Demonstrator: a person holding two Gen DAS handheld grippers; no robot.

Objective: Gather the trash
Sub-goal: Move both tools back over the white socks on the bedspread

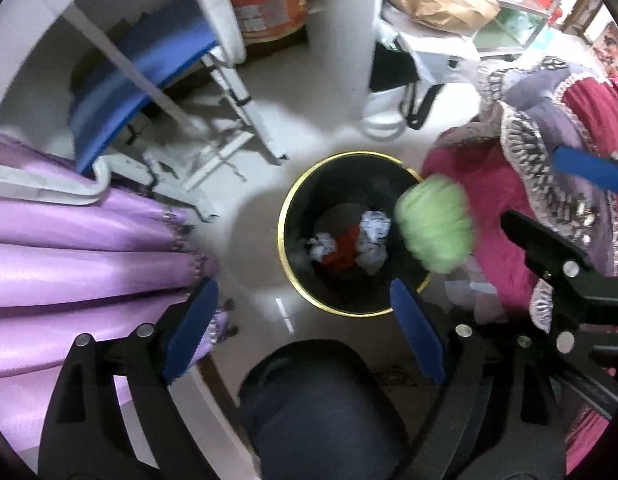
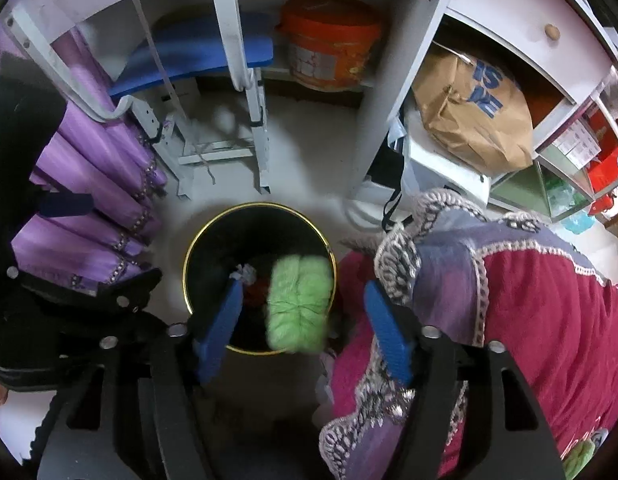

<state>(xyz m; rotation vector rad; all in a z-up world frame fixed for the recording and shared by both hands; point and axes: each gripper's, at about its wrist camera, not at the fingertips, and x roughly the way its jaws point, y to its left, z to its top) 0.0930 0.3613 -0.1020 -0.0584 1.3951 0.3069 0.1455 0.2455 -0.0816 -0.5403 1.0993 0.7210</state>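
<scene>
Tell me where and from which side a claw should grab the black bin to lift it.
Take the black bin by its gold rim, from straight above: it stands upright and open-topped, so one pad can probably go inside the wall and one outside. Pick the rim's floor-side arc; the pink cloth crowds the other side.

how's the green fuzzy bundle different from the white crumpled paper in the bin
The green bundle is bright lime and fuzzy; the white crumpled paper is pale and creased. The green bundle is blurred and sits at the rim of the black bin, seemingly dropping in, while the paper lies at the bottom beside something red. The bundle looks larger in the picture, though it is nearer the camera. Neither is gripped by a tool.
</scene>
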